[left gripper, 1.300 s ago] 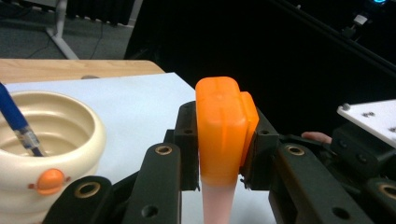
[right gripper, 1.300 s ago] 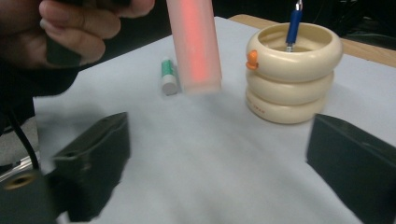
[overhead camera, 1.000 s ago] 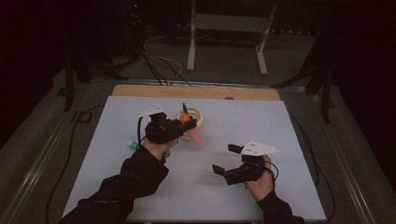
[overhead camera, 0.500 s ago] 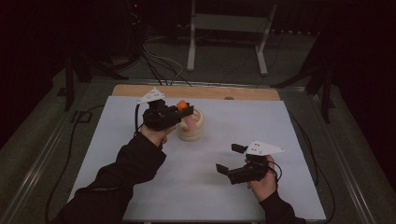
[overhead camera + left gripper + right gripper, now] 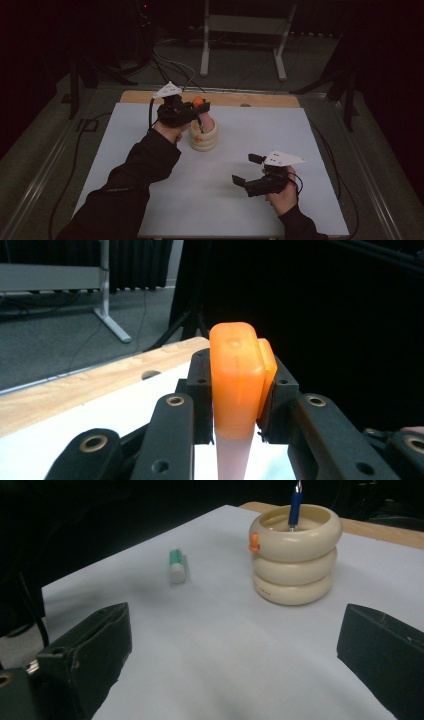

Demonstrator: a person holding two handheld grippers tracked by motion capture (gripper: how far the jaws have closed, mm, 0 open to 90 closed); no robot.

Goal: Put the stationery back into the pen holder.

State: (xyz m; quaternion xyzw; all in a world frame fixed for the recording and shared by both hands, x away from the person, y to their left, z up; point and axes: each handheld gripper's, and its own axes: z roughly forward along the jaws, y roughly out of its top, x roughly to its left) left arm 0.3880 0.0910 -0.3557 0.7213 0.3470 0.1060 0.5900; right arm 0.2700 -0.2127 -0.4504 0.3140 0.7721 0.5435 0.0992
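the left gripper [image 5: 200, 107] holds an orange marker [image 5: 237, 380] tight over the cup [image 5: 203, 136], not dropped in yet, while the right gripper [image 5: 247, 170] waits wide open at five o'clock.

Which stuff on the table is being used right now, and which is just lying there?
In use:
- left gripper, shut on the orange-capped marker
- ringed holder, right under the marker

Lying about:
- green tube
- blue pen, already in the holder
- right gripper, open and holding nothing
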